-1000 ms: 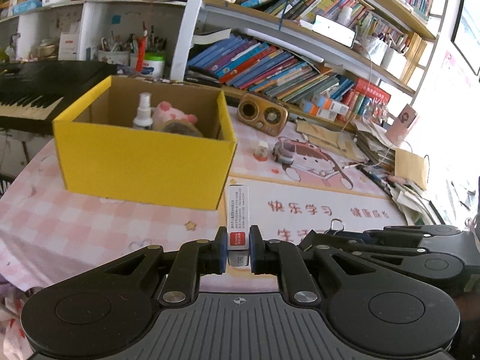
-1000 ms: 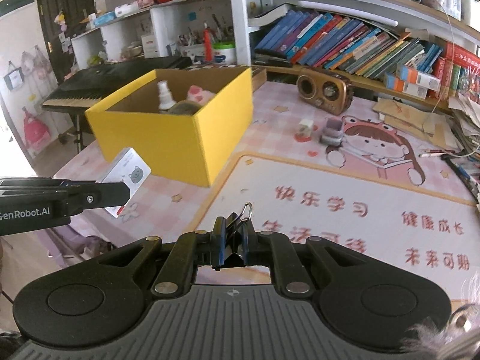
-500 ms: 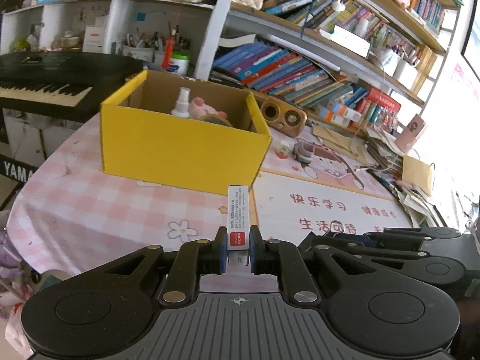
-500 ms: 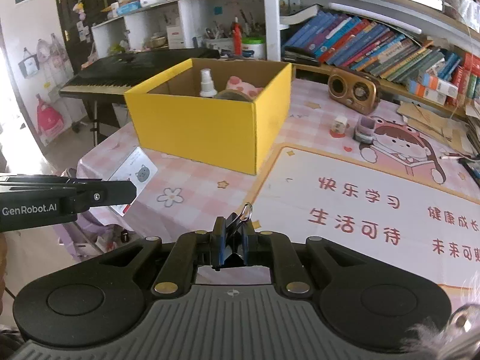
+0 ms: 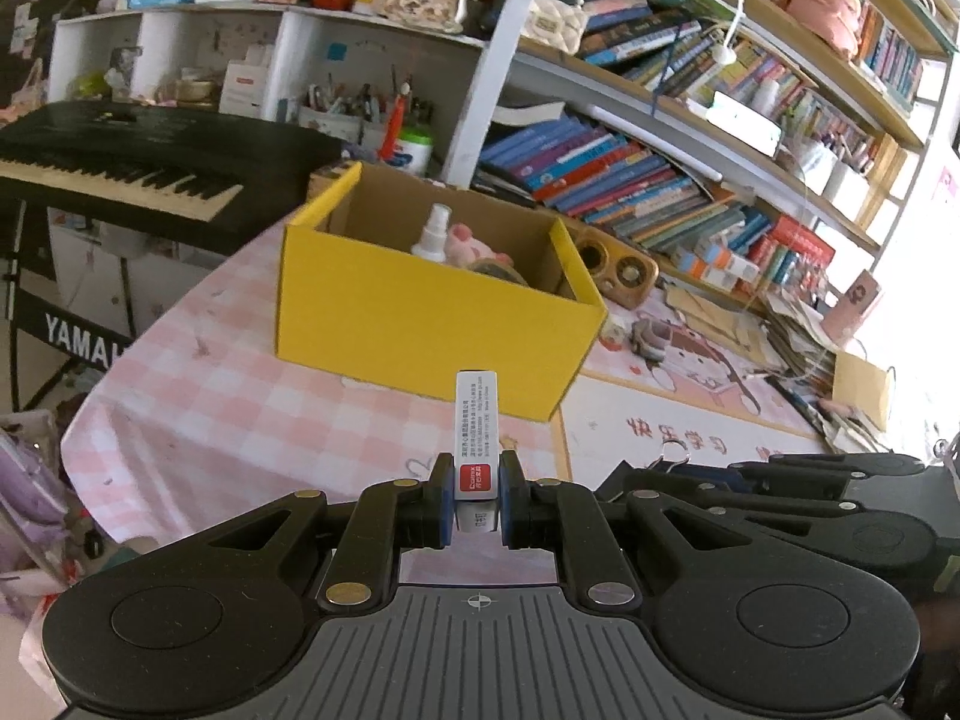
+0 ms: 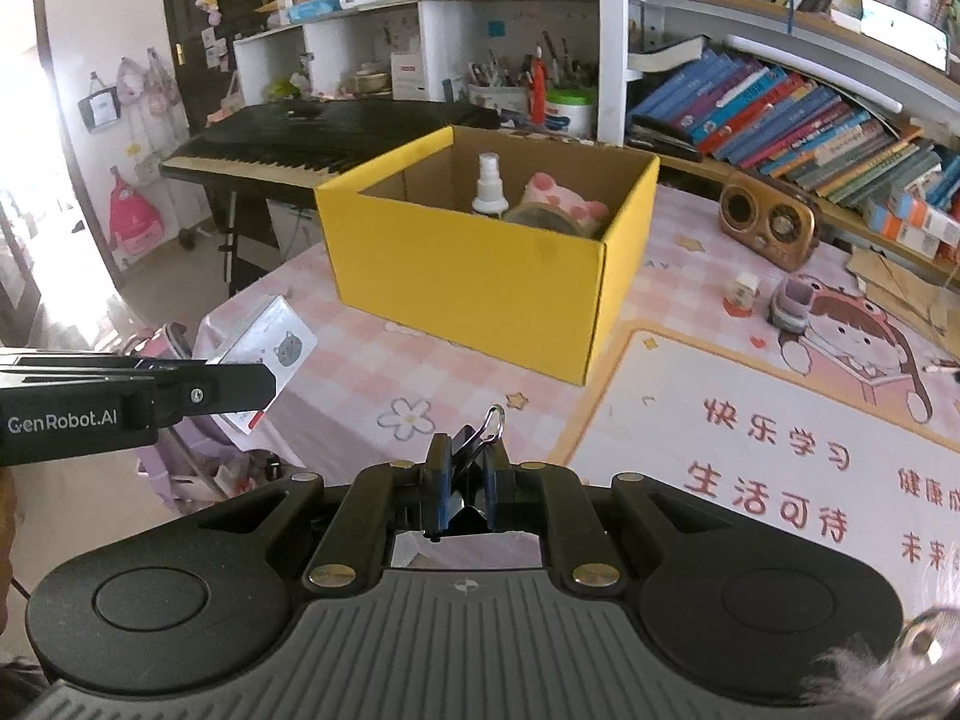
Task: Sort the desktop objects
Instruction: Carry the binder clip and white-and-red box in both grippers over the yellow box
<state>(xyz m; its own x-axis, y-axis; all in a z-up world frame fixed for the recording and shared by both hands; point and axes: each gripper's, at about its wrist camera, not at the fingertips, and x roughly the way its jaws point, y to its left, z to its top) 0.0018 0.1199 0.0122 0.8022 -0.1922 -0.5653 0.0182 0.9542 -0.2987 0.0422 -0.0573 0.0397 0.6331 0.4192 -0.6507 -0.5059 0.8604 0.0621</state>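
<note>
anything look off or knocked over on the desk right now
Nothing looks spilled or damaged. The yellow box stands square and open, with the spray bottle upright inside. The only mess is the slumped paper pile at the desk's far edge, below the bookshelf.

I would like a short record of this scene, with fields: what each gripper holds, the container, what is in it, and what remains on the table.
left gripper: shut on small white box
right gripper: shut on black binder clip
container: yellow box, open top
inside: spray bottle, pink plush toy, tape roll
remaining on the table: wooden speaker, toy car
</note>
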